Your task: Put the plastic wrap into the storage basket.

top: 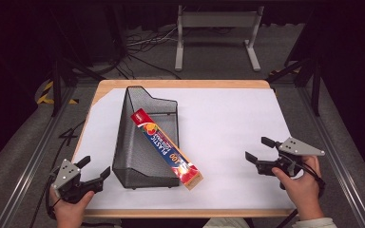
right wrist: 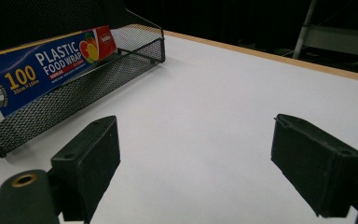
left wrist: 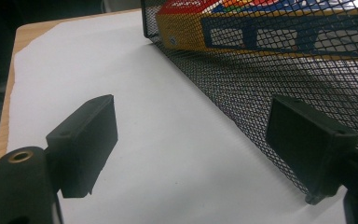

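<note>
Table (top: pixel 247 114): light wooden top under a white sheet, across the middle of the high view.

Black wire-mesh basket (top: pixel 126 137), tall at the back and low at the front, stands left of centre on the sheet.

Long blue, red and yellow cardboard box of plastic wrap (top: pixel 167 149) lies slantwise in the basket: its upper end is inside, near the middle of the frame, and its lower end sticks out over the low front rim toward bottom centre.

Left gripper (top: pixel 89 173), lower left of frame, jaws wide apart, nothing between them, just beside the basket's left wall. Right gripper (top: pixel 259 150), lower right, jaws likewise spread and empty, well apart from the box.

Progress, judged: box looks placed in the basket and both grippers are free; what may remain is seating the overhanging end.

Readable print in the right gripper view: "PLASTIC FOOD WRAP", "100". Smaller lines and the red brand patch are illegible.
</note>
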{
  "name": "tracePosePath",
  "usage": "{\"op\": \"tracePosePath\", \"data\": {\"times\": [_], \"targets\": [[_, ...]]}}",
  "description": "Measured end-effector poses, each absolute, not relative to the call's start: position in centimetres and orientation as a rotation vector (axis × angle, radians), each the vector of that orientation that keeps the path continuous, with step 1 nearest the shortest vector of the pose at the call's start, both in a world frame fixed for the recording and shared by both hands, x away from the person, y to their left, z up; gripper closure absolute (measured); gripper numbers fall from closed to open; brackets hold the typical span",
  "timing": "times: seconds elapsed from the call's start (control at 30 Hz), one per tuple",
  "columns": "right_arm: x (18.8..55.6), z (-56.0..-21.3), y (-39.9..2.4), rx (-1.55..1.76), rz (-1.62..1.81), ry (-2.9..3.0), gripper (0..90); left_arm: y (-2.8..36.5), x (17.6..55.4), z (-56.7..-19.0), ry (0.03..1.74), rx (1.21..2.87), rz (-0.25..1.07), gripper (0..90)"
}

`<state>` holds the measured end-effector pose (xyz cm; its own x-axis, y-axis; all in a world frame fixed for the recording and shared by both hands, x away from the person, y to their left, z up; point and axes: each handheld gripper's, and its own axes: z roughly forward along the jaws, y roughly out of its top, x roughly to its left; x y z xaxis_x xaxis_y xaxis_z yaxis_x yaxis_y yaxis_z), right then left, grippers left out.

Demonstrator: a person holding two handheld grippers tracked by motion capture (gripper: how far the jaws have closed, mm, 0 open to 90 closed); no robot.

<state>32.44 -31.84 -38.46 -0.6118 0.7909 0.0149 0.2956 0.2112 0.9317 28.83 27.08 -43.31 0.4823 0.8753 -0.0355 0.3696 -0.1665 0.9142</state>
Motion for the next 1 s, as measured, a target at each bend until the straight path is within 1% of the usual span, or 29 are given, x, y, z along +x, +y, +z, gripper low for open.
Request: {"op": "tracePosePath", "data": {"times": [0.13,0.17,0.43,0.53,1.0], "targets": [[32.3,-39.3,-32.0,1.007,1.386,2.03,16.3,27.1,28.8,-43.3,1.059,1.748,0.645,17.4],[32.2,-40.0,-32.1,1.015,1.374,2.029,16.3,27.1,28.8,-43.3,1.058,1.747,0.645,17.4],[31.8,-42.2,-32.4,1.023,1.347,2.061,16.4,27.0,28.9,-43.3,1.048,1.747,0.637,17.4],[31.8,-42.9,-32.5,1.065,1.331,2.065,17.6,27.0,28.9,-43.2,1.048,1.747,0.637,17.4],[31.7,-44.1,-32.4,1.092,1.306,2.093,17.6,26.9,28.9,-43.3,1.05,1.749,0.627,17.4]]}}
